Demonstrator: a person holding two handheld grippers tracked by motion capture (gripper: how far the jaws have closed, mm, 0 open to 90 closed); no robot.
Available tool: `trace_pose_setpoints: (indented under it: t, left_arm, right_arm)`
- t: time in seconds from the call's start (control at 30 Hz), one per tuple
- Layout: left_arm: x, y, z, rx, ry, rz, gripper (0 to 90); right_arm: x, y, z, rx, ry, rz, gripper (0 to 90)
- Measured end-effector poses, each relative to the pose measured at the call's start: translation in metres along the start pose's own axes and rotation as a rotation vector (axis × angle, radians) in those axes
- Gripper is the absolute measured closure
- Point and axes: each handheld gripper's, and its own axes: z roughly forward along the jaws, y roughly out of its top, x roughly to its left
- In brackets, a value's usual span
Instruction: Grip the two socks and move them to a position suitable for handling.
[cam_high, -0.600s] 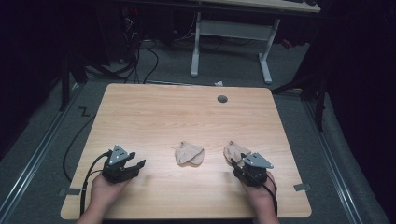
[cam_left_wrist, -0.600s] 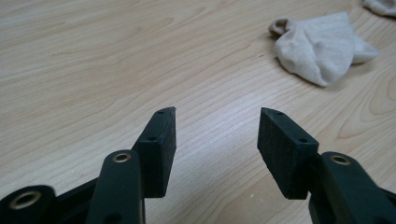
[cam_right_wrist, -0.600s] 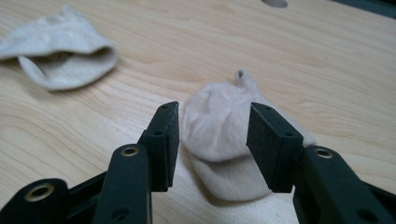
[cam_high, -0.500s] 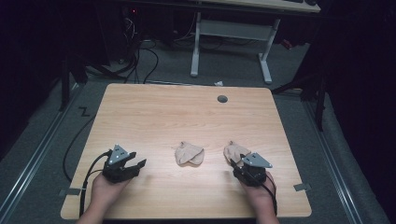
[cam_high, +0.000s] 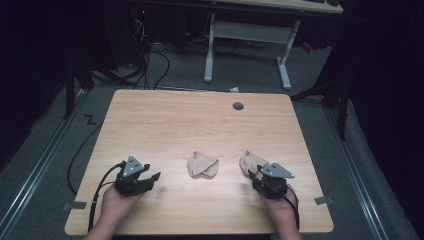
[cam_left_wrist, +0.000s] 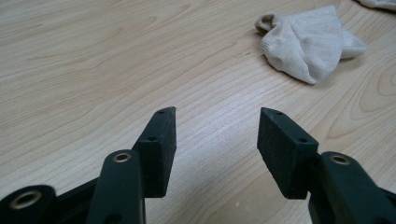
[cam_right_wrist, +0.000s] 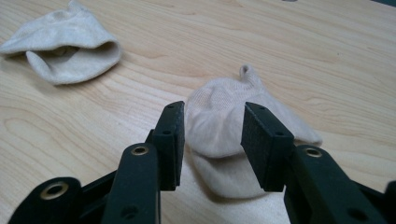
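Two small beige socks lie on the wooden table (cam_high: 200, 125). The middle sock (cam_high: 202, 165) is crumpled, and in the left gripper view it (cam_left_wrist: 308, 39) lies far off at the upper right. My left gripper (cam_high: 151, 175) (cam_left_wrist: 217, 116) hovers at the front left over bare wood, open and holding nothing. The right sock (cam_high: 249, 162) (cam_right_wrist: 219, 126) lies just ahead of my right gripper (cam_high: 255, 175) (cam_right_wrist: 212, 109). That gripper's jaws stand open on either side of the sock, pads apart from the cloth. The middle sock (cam_right_wrist: 65, 46) sits at the upper left of the right gripper view.
A round cable hole (cam_high: 238, 106) sits near the table's far edge. A white desk frame (cam_high: 247, 45) and cables (cam_high: 150, 55) lie on the floor beyond. Grey tape marks (cam_high: 323, 200) sit by the table's front corners.
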Motion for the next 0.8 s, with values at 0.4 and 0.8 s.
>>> trace_pose_setpoints:
  t: [0.4, 0.8]
  left_arm:
    - [0.003, -0.002, -0.002, 0.005, 0.009, -0.034, 49.2]
    - [0.004, -0.002, -0.002, 0.005, 0.012, -0.030, 49.1]
  right_arm:
    - [-0.030, 0.023, 0.015, 0.027, -0.030, 0.012, 90.0]
    - [-0.035, 0.009, 0.049, 0.187, -0.037, -0.035, 90.0]
